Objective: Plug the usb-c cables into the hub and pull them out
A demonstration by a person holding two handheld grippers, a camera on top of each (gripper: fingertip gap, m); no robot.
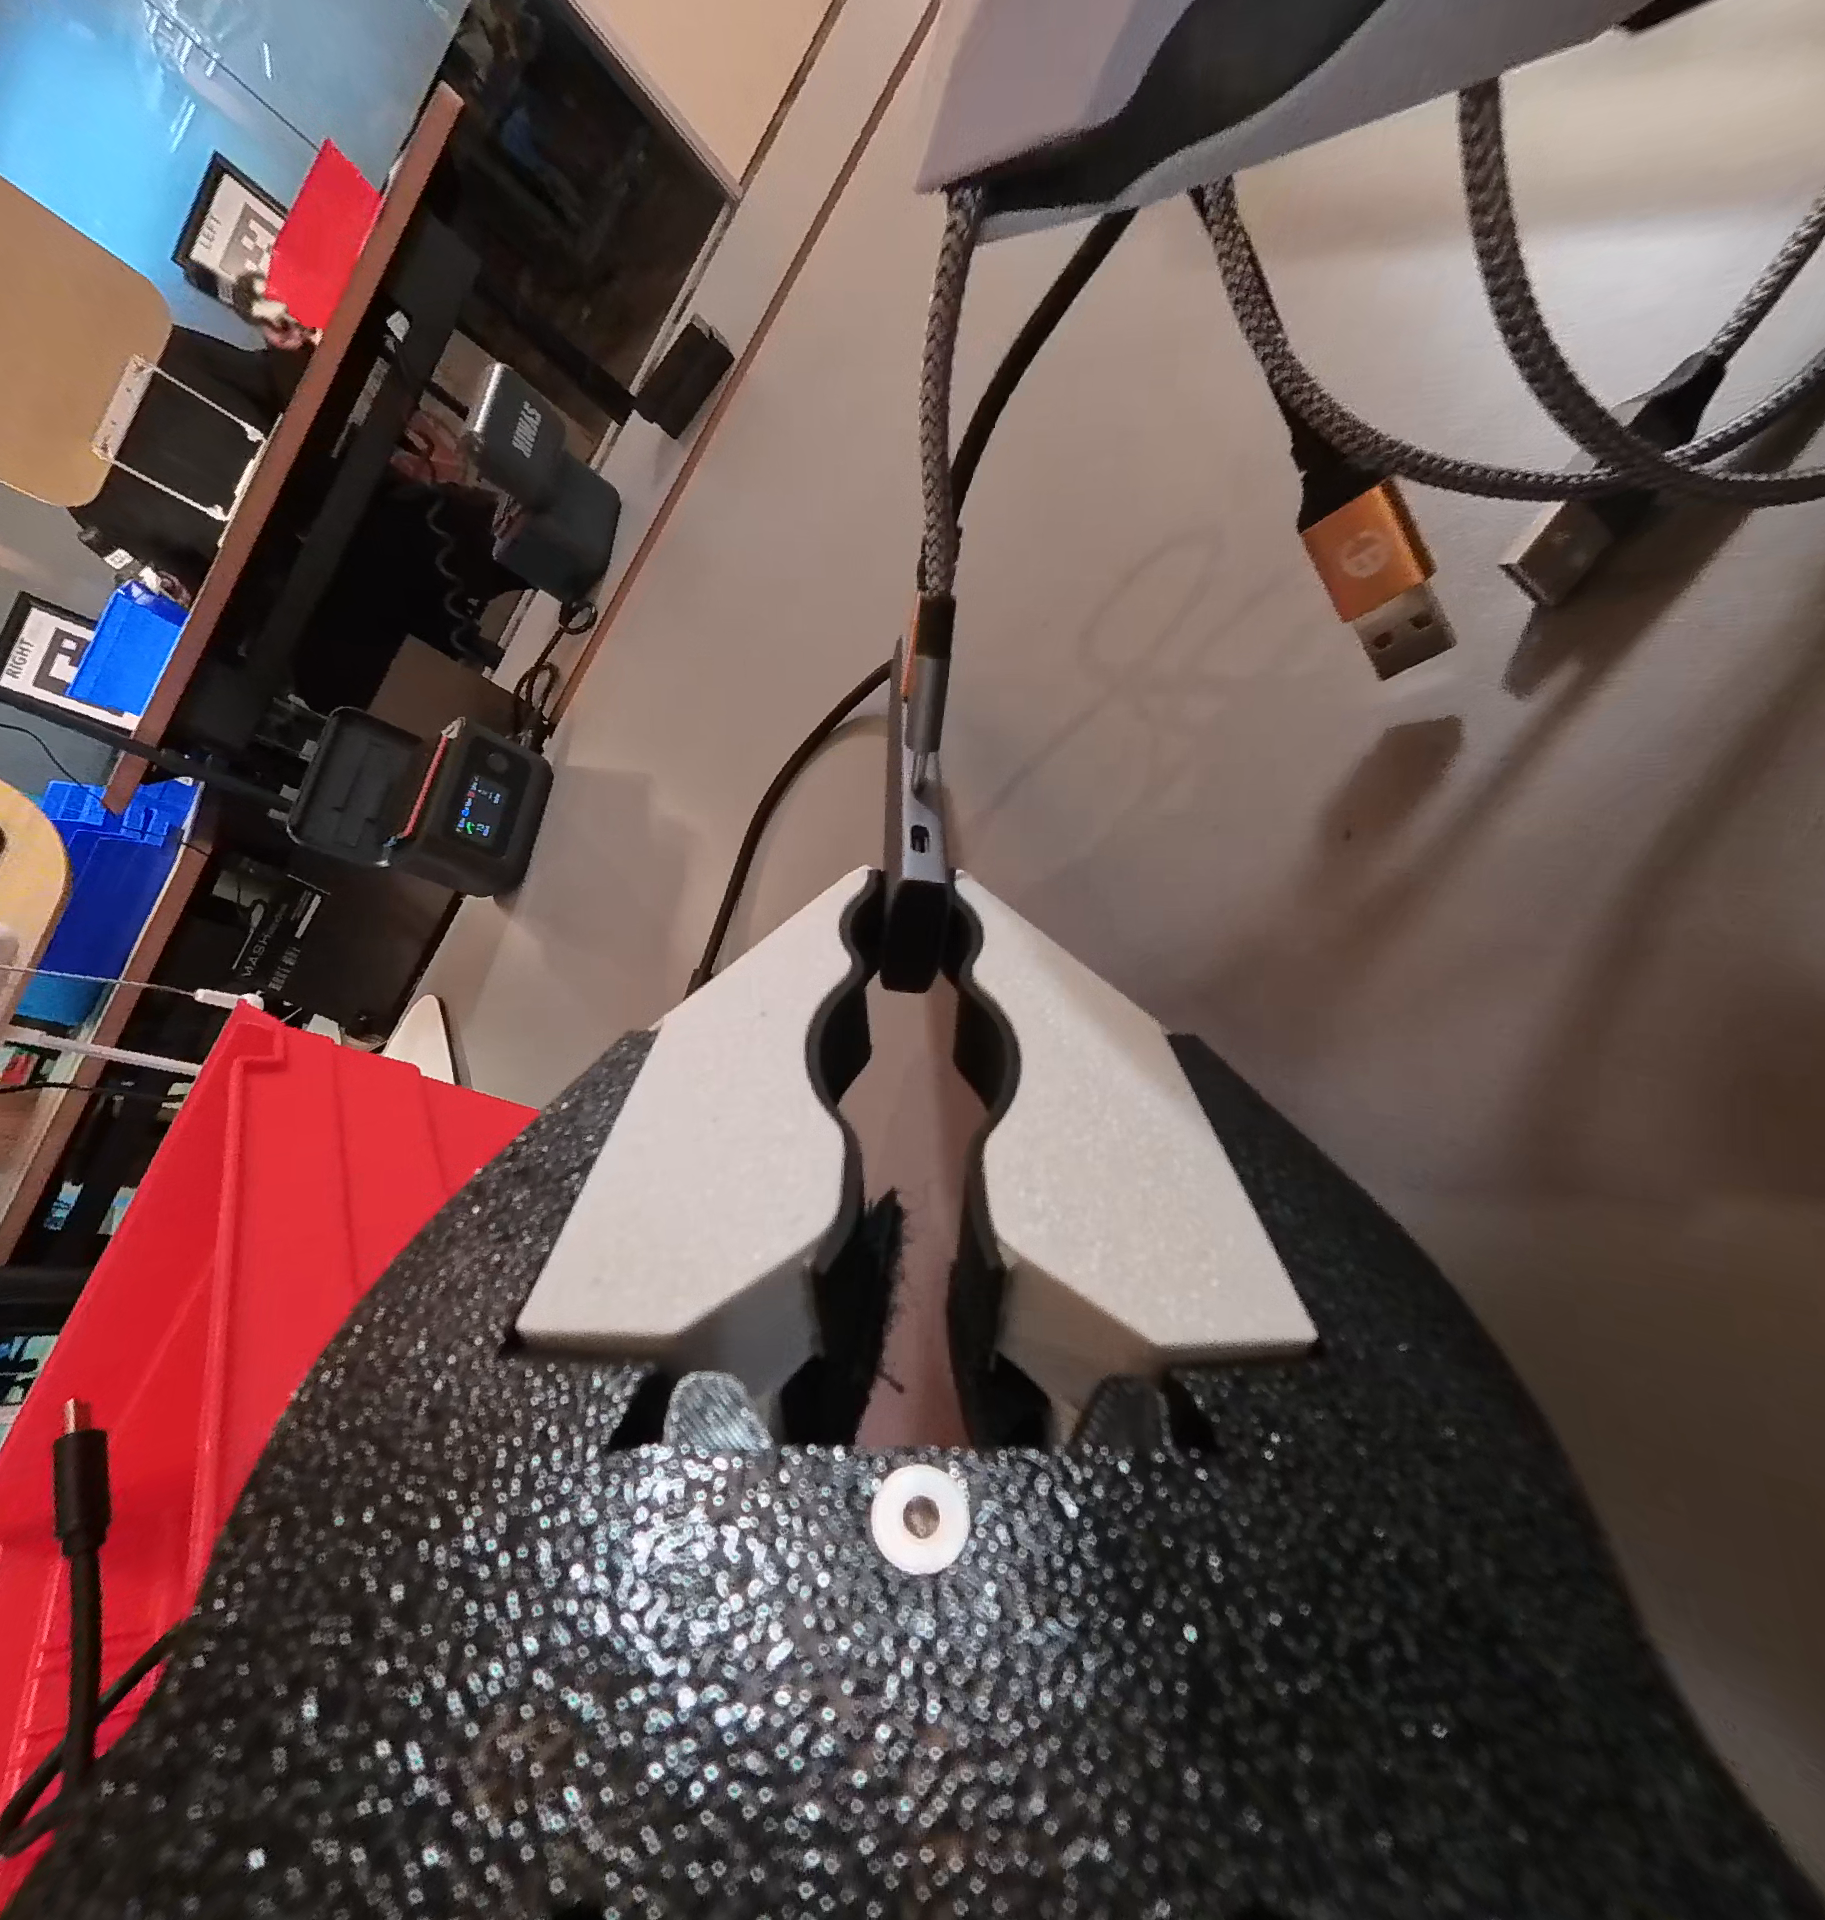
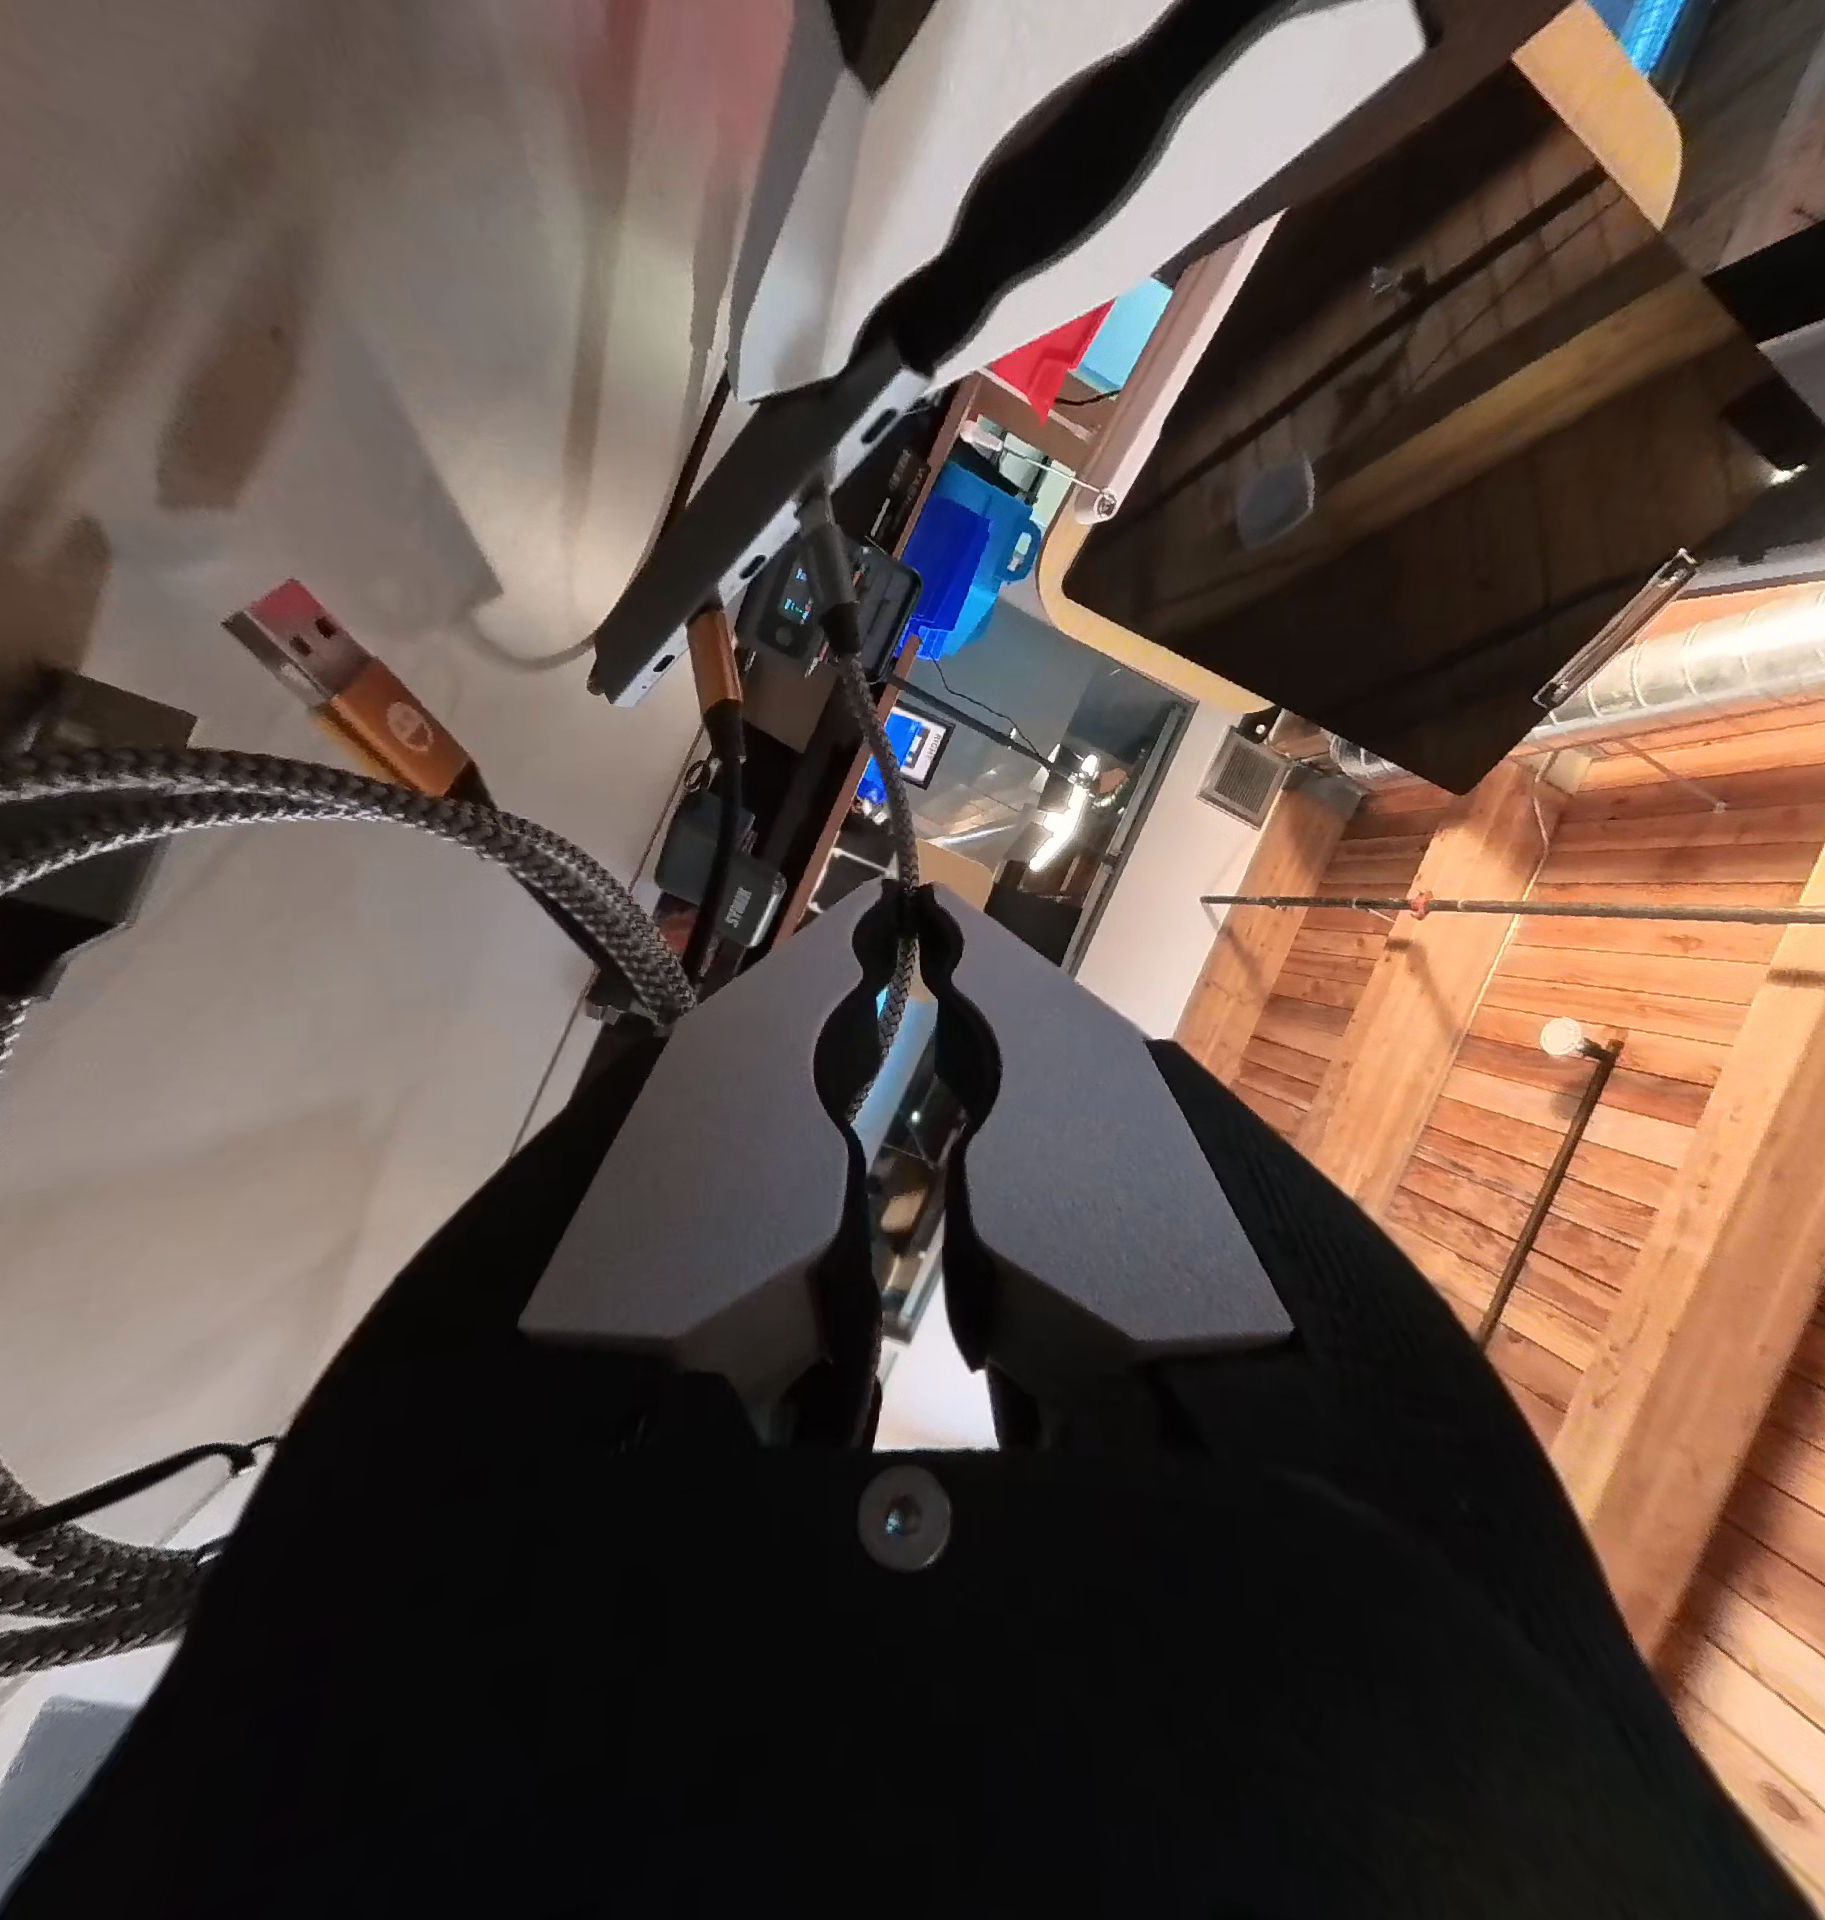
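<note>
My left gripper is shut on the end of a thin grey hub, seen edge-on and held above the white table. A grey braided USB-C cable has its plug seated in the hub's side. In the right wrist view my right gripper is shut on that braided cable, a short way back from the plug in the hub. An orange-sleeved plug sits beside the hub's edge; I cannot tell whether it is plugged in.
Loose braided cables lie on the table, with an orange USB-A plug and a grey plug. A red bin with a thin black cable is at the left. A shelf with black devices runs along the far table edge.
</note>
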